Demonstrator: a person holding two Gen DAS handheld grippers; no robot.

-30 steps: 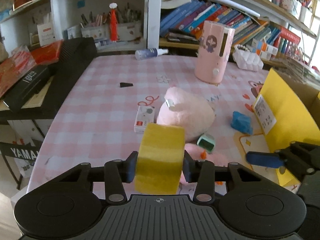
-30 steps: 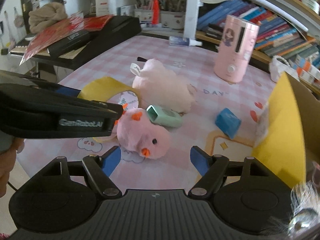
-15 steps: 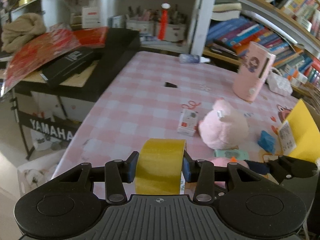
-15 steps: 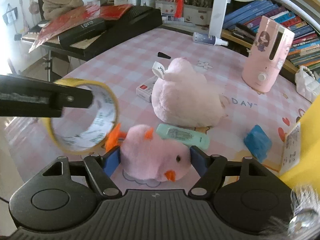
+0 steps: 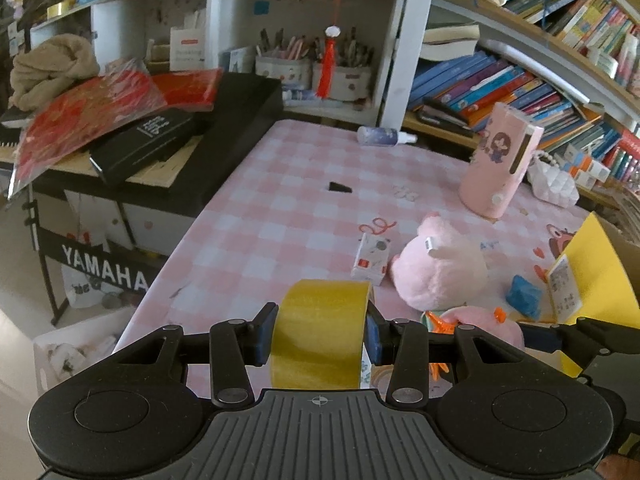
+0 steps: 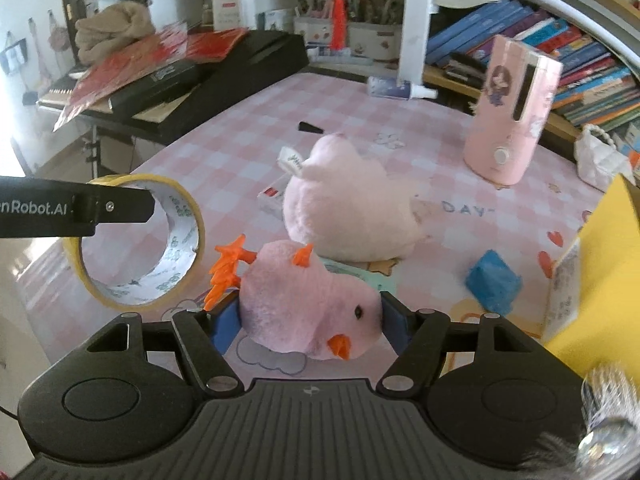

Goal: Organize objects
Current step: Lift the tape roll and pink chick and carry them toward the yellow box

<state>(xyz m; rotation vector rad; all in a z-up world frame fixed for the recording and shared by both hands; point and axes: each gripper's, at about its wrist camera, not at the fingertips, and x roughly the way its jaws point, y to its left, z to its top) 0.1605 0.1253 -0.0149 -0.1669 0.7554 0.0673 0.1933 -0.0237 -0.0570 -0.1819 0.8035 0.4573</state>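
The left claw (image 5: 318, 336) pinches a roll of yellow tape (image 5: 320, 332) across its width, one pad on each flat side, so the roll stands on edge with its open core facing sideways. In the right wrist view the roll (image 6: 136, 240) hangs clear of the tabletop (image 6: 224, 148), off to the left of the chick and apart from it.

The right claw (image 6: 310, 322) is closing around a small pink toy chick (image 6: 308, 304). The chick lies between the two blue pads, nearly filling the gap. The left pad looks to be against its fluff; on the right I cannot tell whether the pad is touching yet. The chick sits on the tabletop just in front of the claw, its orange beak toward the camera and its orange feet out to the left. Its body runs across the claw from pad to pad, so the squeeze falls along its length rather than across it.

Just behind the chick lies a larger pink plush toy (image 6: 348, 208), with a mint-green case (image 6: 360, 276) between them. A blue block (image 6: 494, 284) sits to the right, near the yellow box (image 6: 600, 264) at the right edge, probably where things go.

The right hand is nearer the box; once the grip is firm, the chick would travel to the right.
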